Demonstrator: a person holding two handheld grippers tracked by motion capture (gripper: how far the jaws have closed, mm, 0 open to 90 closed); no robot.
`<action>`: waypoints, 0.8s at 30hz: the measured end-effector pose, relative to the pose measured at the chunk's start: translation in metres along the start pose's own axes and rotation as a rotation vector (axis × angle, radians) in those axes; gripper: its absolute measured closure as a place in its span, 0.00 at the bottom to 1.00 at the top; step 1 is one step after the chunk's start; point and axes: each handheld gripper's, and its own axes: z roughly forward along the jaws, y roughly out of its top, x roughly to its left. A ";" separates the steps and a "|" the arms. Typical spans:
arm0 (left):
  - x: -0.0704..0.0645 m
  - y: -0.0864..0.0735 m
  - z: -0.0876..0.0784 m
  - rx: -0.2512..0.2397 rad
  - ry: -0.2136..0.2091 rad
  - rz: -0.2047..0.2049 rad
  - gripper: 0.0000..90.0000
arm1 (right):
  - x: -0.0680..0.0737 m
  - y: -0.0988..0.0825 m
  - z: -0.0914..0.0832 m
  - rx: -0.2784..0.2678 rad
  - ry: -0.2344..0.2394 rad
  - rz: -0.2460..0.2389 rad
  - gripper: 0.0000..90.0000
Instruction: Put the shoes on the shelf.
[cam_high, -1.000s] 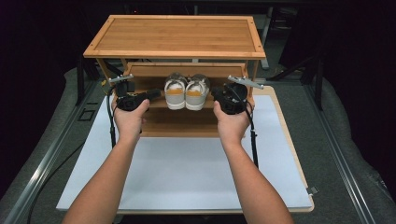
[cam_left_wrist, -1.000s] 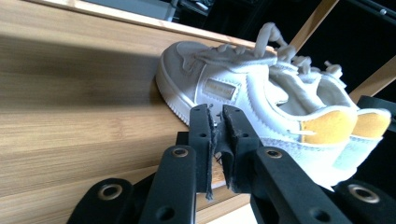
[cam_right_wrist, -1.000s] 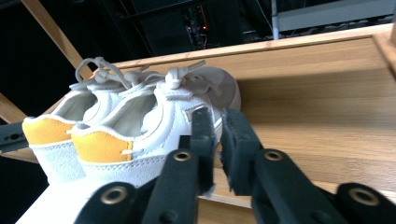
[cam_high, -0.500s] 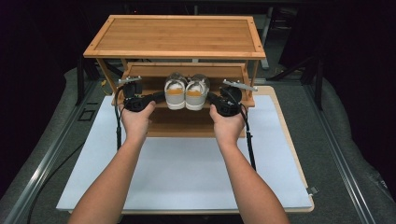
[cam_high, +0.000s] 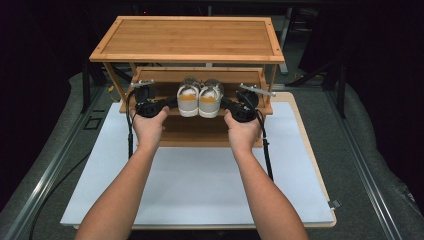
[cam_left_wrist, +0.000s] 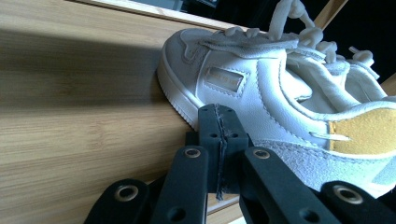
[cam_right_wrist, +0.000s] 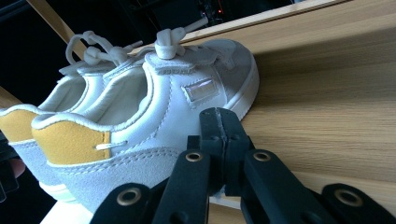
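Moved in from wider apart, jaws just closed empty: left gripper (cam_high: 172, 102) and right gripper (cam_high: 223, 103) flank 2 shoes (cam_high: 199, 98) on shelf (cam_high: 250, 80), probably to square the pair.

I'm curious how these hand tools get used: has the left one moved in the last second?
Yes. The left gripper has gone forward and inward, from in front of the rack's left post toward the left shoe; its jaws, just closing, are shut beside it.
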 end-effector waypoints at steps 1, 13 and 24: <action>0.000 0.000 0.000 0.003 -0.001 -0.003 1.00 | -0.001 0.000 0.001 0.001 0.005 0.001 1.00; 0.005 0.008 0.012 -0.002 0.016 -0.011 1.00 | -0.002 0.007 0.011 0.006 -0.021 -0.004 1.00; 0.010 0.018 0.025 0.013 0.027 -0.001 1.00 | -0.005 0.019 0.027 0.016 -0.050 -0.026 1.00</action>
